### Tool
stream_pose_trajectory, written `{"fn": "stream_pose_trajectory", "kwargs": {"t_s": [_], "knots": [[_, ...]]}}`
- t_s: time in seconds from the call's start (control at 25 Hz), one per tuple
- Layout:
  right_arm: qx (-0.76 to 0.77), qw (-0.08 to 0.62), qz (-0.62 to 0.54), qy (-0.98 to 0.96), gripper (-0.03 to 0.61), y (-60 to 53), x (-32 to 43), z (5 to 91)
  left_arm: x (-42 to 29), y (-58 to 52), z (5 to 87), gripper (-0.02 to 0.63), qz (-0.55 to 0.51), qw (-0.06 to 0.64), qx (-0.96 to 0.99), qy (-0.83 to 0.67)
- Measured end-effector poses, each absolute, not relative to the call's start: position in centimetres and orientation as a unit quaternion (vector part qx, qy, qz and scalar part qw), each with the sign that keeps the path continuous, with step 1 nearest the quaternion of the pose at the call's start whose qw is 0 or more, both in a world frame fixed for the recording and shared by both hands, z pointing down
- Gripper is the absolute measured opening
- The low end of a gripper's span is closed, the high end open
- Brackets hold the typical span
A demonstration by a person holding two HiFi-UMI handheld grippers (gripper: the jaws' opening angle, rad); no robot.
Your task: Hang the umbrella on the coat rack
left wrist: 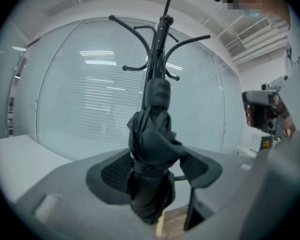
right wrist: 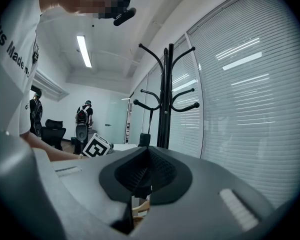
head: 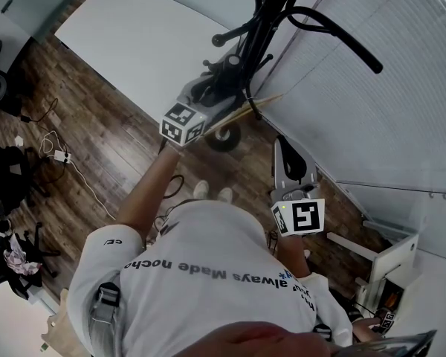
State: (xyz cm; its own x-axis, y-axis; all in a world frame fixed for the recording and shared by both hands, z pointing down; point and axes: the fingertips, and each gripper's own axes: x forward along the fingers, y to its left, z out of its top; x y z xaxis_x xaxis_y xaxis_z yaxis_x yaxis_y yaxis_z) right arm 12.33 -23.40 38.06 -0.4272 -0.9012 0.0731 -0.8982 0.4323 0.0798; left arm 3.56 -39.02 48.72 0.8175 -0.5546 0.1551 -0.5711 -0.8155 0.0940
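Now my left gripper (left wrist: pixel 157 173) is spread wide, pinching nothing. The folded black fabric umbrella (left wrist: pixel 151 149) stands upright between its fingers, against the black metal coat rack (left wrist: pixel 160 49) dead ahead. My right gripper (right wrist: pixel 145 173) is closed, empty, and farther off.

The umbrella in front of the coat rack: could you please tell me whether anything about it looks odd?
The umbrella looks untidy: its black fabric is loosely bunched, with folds bulging out, not wrapped snugly. Nothing else stands out.
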Motion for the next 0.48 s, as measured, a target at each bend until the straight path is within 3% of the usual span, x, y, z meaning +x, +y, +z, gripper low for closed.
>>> {"fn": "stream_pose_trajectory", "kwargs": {"t_s": [0.48], "knots": [[0.535,0.055,-0.017,-0.843,0.003,-23.6,12.8,38.0,1.5,-37.1,44.7,0.285,0.027,0.05,0.946,-0.32]]}}
